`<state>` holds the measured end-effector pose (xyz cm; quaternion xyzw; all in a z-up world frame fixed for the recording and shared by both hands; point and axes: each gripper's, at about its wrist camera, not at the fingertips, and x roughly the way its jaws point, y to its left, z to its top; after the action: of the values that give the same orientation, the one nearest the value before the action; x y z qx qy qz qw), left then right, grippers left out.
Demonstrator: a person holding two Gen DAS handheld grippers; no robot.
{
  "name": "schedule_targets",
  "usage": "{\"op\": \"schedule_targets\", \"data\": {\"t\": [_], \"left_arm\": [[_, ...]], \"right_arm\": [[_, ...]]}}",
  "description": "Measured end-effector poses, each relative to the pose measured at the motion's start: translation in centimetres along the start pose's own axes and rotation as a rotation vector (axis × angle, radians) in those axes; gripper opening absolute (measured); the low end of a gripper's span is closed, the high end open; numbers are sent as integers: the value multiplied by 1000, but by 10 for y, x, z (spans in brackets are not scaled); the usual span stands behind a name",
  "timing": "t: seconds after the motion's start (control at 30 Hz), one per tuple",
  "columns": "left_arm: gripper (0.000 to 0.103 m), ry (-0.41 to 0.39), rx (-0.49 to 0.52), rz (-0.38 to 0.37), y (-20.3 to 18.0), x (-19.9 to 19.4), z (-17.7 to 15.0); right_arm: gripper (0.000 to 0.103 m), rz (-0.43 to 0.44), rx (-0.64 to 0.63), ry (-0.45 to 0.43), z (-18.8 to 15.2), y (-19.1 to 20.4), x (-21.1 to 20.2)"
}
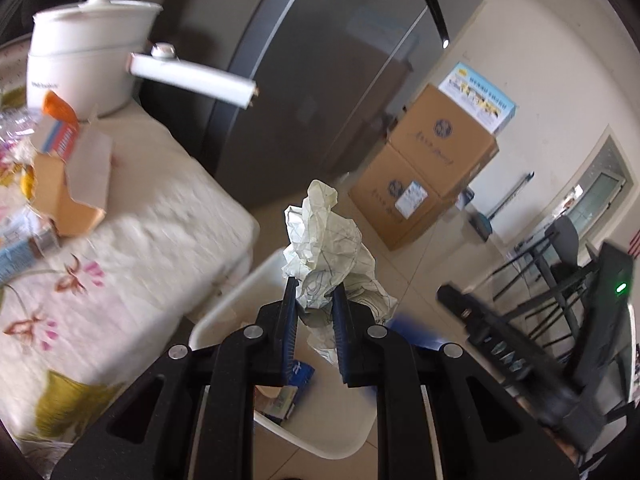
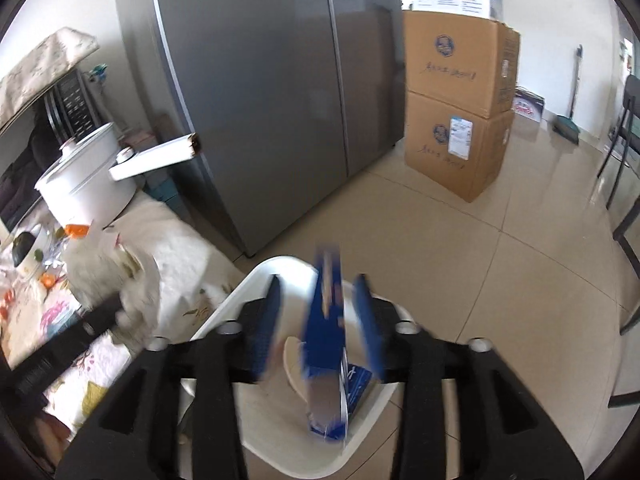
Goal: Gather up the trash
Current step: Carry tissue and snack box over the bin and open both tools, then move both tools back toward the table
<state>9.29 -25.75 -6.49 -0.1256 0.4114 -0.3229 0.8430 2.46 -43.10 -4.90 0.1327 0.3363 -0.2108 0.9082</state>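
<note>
Crumpled paper [image 1: 328, 248] is clamped by the left gripper [image 1: 314, 300], sharp only in the left view. A blurred blue box [image 2: 326, 336] is seen loose between the right gripper's [image 2: 318, 288] parted jaws, over the white bin [image 2: 260, 276] holding wrappers.

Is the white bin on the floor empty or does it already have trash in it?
Not empty. The white bin holds a blue carton standing between the open fingers of the right gripper, plus other scraps at the bottom.

Bin beside the tabletop, fridge behind

A bin [image 2: 256, 280] sits on the floor [image 2: 500, 280] right of the tabletop [image 1: 160, 232]; stacked boxes [image 2: 456, 100] stand right of the fridge [image 2: 260, 100].
</note>
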Motion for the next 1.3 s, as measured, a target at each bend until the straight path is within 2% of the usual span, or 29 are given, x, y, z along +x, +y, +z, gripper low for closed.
{"op": "schedule_targets", "data": {"t": [0.03, 0.1, 0.17, 0.3, 0.37, 0.5, 0.6, 0.67, 0.73, 0.77, 1.07, 1.1, 1.2, 1.3], "left_arm": [[17, 8, -1, -1, -1, 3, -1], [17, 29, -6, -9, -2, 11, -4], [17, 43, -9, -18, -4, 16, -6], [17, 72, 7, -35, -10, 26, -12], [18, 88, 25, -44, -15, 31, -16], [18, 117, 57, -60, -22, 39, -20], [20, 117, 91, -50, -27, 41, -21], [34, 121, 101, -48, -29, 42, -21], [42, 116, 96, -47, -29, 42, -20], [42, 117, 96, -48, -29, 42, -19], [43, 79, 79, 9, -19, 33, -13], [44, 72, 73, 17, -17, 30, -11], [57, 20, 56, 72, -8, 16, -5], [60, -30, 45, 112, 0, 1, 2]], "right_arm": [[57, -9, 7, -10, 1, -3, -1], [59, -19, 19, -19, 3, -8, -2], [69, -38, 32, -28, 4, -13, -3], [76, -94, 45, -46, 4, -21, -4], [84, -129, 51, -61, 4, -24, -5], [90, -164, 67, -77, 5, -33, -6], [90, -174, 73, -79, 5, -38, -5], [90, -186, 64, -89, 5, -39, -5], [91, -196, 50, -99, 5, -39, -6], [94, -199, 46, -102, 4, -39, -6], [94, -221, 22, -120, 5, -32, -8], [95, -225, 11, -124, 5, -29, -8], [96, -239, -39, -138, 3, -15, -9], [96, -258, -105, -161, 1, 2, -10]]}}
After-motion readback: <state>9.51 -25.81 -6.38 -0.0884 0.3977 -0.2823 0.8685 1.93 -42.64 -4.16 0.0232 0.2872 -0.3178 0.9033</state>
